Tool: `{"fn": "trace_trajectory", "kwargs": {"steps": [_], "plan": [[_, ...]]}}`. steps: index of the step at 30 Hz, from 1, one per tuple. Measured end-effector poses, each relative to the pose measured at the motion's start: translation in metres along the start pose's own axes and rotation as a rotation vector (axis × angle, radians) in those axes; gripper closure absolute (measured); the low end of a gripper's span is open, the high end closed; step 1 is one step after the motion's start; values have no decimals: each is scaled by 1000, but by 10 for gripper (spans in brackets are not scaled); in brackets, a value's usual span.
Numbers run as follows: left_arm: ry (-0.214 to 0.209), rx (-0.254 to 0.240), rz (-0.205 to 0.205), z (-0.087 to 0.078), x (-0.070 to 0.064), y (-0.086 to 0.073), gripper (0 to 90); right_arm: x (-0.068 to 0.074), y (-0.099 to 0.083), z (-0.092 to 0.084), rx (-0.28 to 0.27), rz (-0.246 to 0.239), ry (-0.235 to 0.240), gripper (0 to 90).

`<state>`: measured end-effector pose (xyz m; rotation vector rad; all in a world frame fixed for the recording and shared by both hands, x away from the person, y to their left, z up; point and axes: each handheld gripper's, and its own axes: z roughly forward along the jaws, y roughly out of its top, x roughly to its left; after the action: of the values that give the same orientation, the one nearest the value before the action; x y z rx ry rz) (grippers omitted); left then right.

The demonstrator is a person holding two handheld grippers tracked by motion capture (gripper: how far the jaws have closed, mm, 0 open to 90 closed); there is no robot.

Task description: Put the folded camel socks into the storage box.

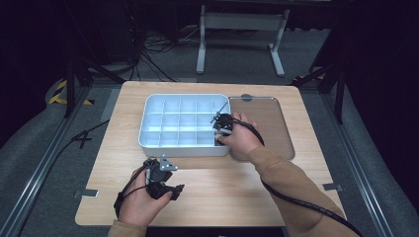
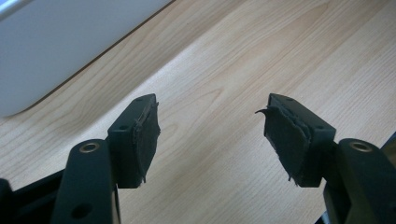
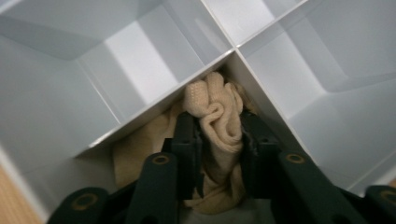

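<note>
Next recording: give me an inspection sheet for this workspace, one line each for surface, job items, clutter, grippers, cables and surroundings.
Surface: light wooden table, bare in front.
Job's things: white compartment tray at centre; a beige cloth bunched in its near right compartment. Brown flat tray beside it on the right.
Clutter: nothing seen.
Grippers: right gripper reaches into that compartment, the cloth between its jaws; whether the pads press on it cannot be told. Left gripper open, nothing between its jaws, low over bare wood near the white tray's front.
Cables: right gripper's cable trails along the sleeve; loose cables on the floor behind.
Surroundings: grey floor, a white stand, dark curtains.
</note>
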<state>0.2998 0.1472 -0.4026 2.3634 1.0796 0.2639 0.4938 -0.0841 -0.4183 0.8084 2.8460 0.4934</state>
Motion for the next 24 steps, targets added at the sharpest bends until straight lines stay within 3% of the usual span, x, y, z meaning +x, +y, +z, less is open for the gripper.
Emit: {"fn": "trace_trajectory", "kwargs": {"steps": [1, 6, 10, 11, 13, 24], "plan": [[2, -3, 3, 0, 1, 0, 358, 0, 0, -2, -14, 5, 6, 618], [-1, -3, -1, 1, 1, 2, 357, 2, -2, -18, -82, 16, 3, 573], [-3, 1, 0, 1, 1, 4, 356, 1, -4, -30, -146, 41, 34, 564], [0, -5, 21, 1, 2, 5, 355, 1, -6, -39, -184, 39, 50, 557], [-9, -5, 11, 1, 1, 6, 355, 2, -9, -46, -210, 42, 54, 542], [-38, -25, 20, 2, 4, 15, 349, -2, -44, -91, -367, 43, 86, 467]]}}
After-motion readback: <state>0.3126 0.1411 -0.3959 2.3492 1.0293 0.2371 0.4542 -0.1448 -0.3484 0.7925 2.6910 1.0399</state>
